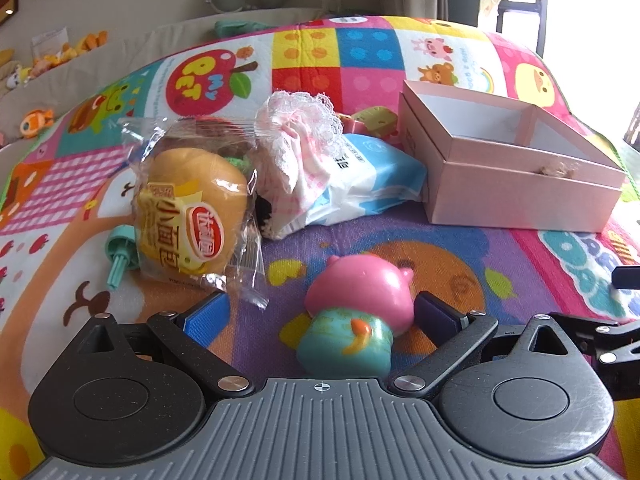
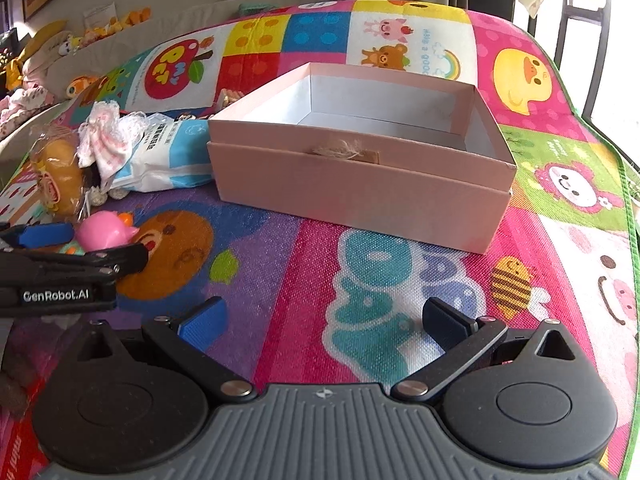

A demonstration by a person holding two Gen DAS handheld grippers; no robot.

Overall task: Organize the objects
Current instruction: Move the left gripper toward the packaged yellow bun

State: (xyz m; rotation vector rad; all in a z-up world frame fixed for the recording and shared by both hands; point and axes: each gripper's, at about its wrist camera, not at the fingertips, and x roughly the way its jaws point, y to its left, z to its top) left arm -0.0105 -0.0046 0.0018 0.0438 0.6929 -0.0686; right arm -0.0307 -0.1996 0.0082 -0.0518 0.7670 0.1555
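A pink and teal toy figure (image 1: 356, 308) lies on the colourful play mat between the open fingers of my left gripper (image 1: 320, 312), close to the right finger. It also shows in the right wrist view (image 2: 104, 230). Behind it lie a wrapped bun (image 1: 192, 212), a pink lace cloth (image 1: 296, 132) and a blue-white tissue pack (image 1: 360, 184). An open pink box (image 2: 360, 176) with nothing in it stands to the right. My right gripper (image 2: 324, 320) is open and empty over the mat, in front of the box.
A teal plastic piece (image 1: 118, 252) lies left of the bun. A small yellow toy (image 1: 376, 120) sits behind the tissue pack. Plush toys (image 2: 100, 28) line the far left. The mat's green edge (image 2: 628, 208) runs along the right.
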